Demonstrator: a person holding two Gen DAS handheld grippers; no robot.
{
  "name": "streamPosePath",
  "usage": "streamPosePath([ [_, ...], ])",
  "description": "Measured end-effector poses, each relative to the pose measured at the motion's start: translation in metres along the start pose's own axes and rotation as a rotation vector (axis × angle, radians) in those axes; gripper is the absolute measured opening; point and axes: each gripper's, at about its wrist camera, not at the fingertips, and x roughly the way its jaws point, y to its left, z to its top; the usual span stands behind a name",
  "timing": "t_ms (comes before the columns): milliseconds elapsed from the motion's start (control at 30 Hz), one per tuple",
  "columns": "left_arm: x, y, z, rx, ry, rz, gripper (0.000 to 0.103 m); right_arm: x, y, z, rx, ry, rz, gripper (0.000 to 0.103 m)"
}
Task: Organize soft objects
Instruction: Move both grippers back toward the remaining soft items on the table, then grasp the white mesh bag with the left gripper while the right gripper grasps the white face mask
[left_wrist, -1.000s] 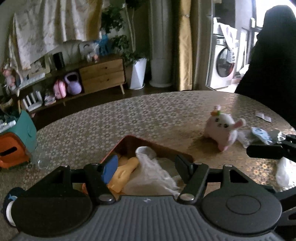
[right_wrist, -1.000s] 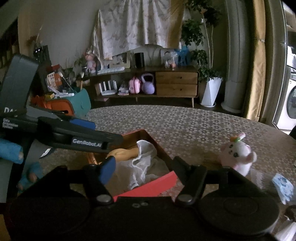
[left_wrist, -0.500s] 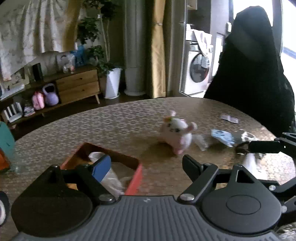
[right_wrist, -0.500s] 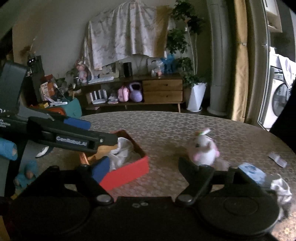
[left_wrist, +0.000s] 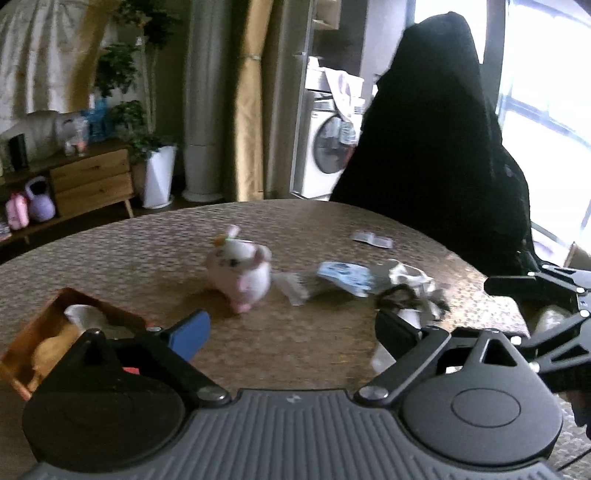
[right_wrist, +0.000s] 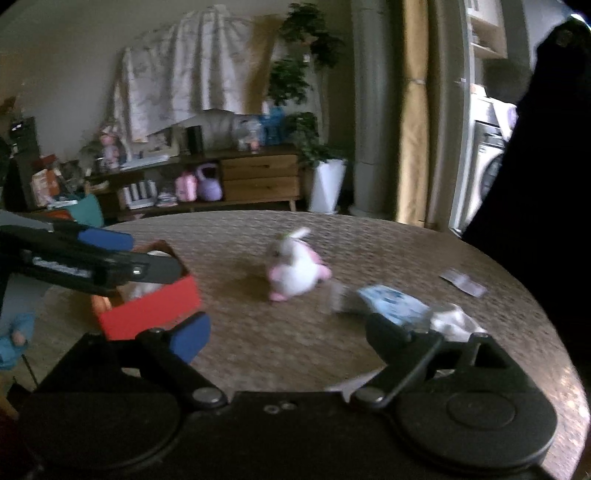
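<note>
A pink and white plush toy (left_wrist: 242, 271) (right_wrist: 295, 267) lies mid-table. Right of it are a blue and white cloth (left_wrist: 345, 275) (right_wrist: 391, 301) and a crumpled white cloth (left_wrist: 406, 275) (right_wrist: 456, 321). A red box (left_wrist: 33, 347) (right_wrist: 147, 310) at the left holds a white cloth and a yellow soft item. My left gripper (left_wrist: 291, 328) hangs short of the toy, jaws opening, nothing between them. My right gripper (right_wrist: 288, 334) is likewise opening and empty, near the blue cloth. The left gripper's fingers (right_wrist: 110, 267) cross over the box in the right wrist view.
A small paper label (left_wrist: 371, 238) (right_wrist: 463, 284) lies near the table's far right edge. A black draped chair back (left_wrist: 436, 147) stands behind that edge. A wooden sideboard (right_wrist: 258, 177) and a washing machine (left_wrist: 328, 147) are beyond the round table.
Both grippers have swung right, away from the red box toward the plush toy and the cloths. Their jaws stand wider than before. The box now sits at the left of both views.
</note>
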Motion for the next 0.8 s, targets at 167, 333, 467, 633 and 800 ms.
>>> streamPosePath([
  [167, 0.021, -0.021, -0.004, -0.002, 0.023, -0.042, 0.097, -0.007, -0.038, -0.014, 0.025, 0.009, -0.069, 0.091],
  [333, 0.039, -0.04, -0.009, 0.007, 0.023, -0.085, 0.102, -0.004, -0.068, -0.026, 0.058, 0.034, -0.123, 0.091],
  [467, 0.055, -0.06, -0.014, 0.057, 0.043, -0.125, 0.102, 0.001, -0.089, -0.036, 0.07, 0.052, -0.151, 0.091],
  [633, 0.079, -0.078, -0.02, 0.063, 0.086, -0.165, 0.102, 0.015, -0.114, -0.042, 0.102, 0.063, -0.182, 0.091],
  [800, 0.102, -0.097, -0.029, 0.085, 0.092, -0.156, 0.102, 0.034, -0.135, -0.044, 0.132, 0.077, -0.209, 0.089],
])
